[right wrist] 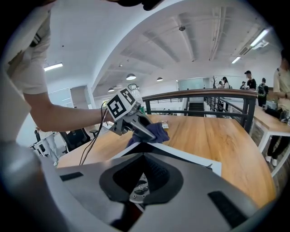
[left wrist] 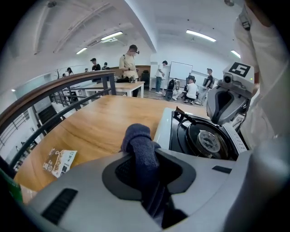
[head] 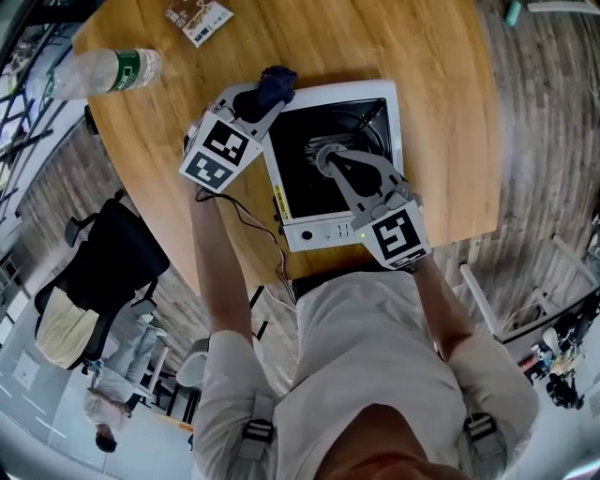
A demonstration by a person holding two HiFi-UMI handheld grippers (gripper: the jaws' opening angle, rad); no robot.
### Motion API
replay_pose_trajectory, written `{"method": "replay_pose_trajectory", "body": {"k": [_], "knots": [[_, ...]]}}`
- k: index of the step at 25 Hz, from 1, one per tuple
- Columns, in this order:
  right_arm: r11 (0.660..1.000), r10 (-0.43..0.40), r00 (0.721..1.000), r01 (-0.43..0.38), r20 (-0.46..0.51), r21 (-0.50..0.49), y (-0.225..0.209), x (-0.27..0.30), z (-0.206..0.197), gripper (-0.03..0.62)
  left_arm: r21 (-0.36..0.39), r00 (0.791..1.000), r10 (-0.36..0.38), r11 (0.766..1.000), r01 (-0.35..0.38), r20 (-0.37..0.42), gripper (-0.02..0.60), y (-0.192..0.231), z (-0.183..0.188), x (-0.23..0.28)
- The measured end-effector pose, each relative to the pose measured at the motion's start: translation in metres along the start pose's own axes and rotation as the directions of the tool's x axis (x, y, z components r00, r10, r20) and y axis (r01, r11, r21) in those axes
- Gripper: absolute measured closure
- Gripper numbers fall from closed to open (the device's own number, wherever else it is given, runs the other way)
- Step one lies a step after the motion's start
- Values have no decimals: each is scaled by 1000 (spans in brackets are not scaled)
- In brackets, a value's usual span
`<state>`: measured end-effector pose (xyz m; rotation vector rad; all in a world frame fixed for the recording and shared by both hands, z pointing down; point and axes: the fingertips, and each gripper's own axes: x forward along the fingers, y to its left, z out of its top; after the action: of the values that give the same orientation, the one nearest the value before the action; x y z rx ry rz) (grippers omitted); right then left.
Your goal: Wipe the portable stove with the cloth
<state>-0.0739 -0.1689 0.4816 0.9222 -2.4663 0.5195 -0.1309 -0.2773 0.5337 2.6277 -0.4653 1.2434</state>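
1. At the far left corner of the portable stove [head: 330, 231], the left gripper [head: 267, 94] has its fingers clamped on the dark cloth [head: 277, 81]
2. The right gripper [head: 328, 157], fingers together and empty, sits over the burner [left wrist: 209, 140]
3. Pressing the cloth flat should wipe best

We find no word or number we can read. Leaflet [head: 199, 21], far left: print too small. Bottle [head: 94, 73], green label: blurred. Yellow sticker [head: 278, 202] on the stove [head: 314, 234], left edge: illegible.
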Motion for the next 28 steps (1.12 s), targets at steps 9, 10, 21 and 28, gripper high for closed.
{"method": "replay_pose_trajectory", "body": {"k": [9, 10, 21, 28], "knots": [[1000, -16, 1000, 16, 0, 26, -23, 4, -2, 574, 110, 986, -157, 981, 162, -48, 486, -17, 23, 19], [999, -19, 1000, 19, 1, 29, -25, 4, -2, 574, 121, 985, -165, 978, 170, -50, 486, -19, 27, 22], [997, -54, 998, 53, 12, 62, -42, 4, -4, 574, 198, 974, -220, 954, 226, -54, 486, -38, 56, 51], [994, -82, 996, 80, 24, 70, -54, -7, -3, 574, 241, 971, -231, 940, 241, -67, 486, -51, 73, 66]]}}
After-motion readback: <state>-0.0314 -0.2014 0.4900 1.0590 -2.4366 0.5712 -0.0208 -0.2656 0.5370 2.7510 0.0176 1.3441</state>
